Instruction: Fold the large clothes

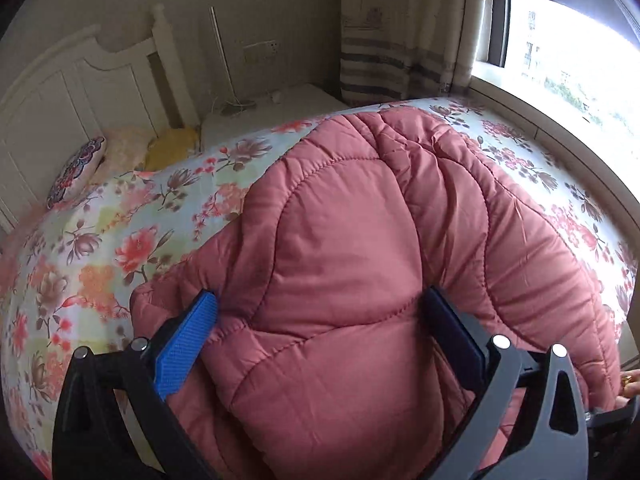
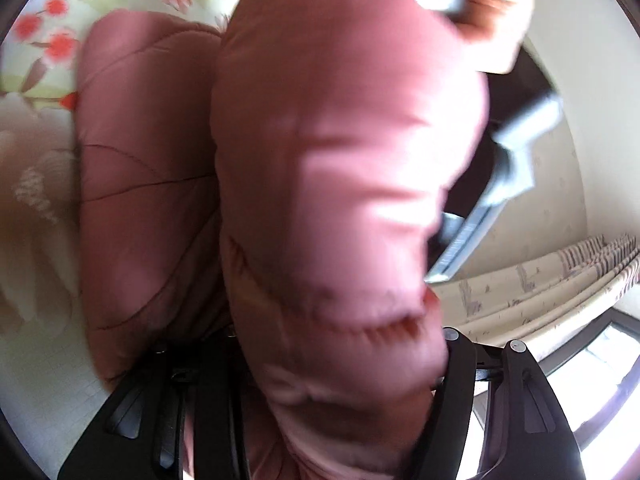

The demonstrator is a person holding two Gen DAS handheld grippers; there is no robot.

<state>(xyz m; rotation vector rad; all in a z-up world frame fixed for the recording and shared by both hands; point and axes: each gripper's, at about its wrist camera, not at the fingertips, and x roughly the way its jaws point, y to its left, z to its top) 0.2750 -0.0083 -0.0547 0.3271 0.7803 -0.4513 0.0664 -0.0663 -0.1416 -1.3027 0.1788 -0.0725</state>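
1. Writing and brands first: nothing readable anywhere. The pink quilted jacket (image 1: 352, 264) shows no tag or logo, and the curtain (image 1: 400, 28) only has little printed sketch pictures plus grey stripes, no words
2. Counts: one jacket, one bed with a floral sheet (image 1: 120, 240), one white headboard (image 1: 80, 92), three cushions or pillows bunched at the head end (a dark patterned one (image 1: 76, 168), a pale one and a yellow one (image 1: 172, 148)), one window (image 1: 568, 52), one wall socket plate (image 1: 260, 50)
3. The jacket lies on the bed, puffy and bunched up, running from the near edge toward the window side
4. Left gripper (image 1: 320, 340): a thick fold of the jacket bulges up between its two blue pads (image 1: 188, 344), and both pads seem to press into the padding, so it looks clamped on the jacket
5. Right gripper (image 2: 332, 364): its view is pretty blurry. A fat roll of jacket sits between the black fingers and hides the pads. The jaws stand fairly wide around it, looks like a grip on the jacket
6. In the right view a second lump of jacket lies beside the roll, over the sheet, with the curtain off to the lower right
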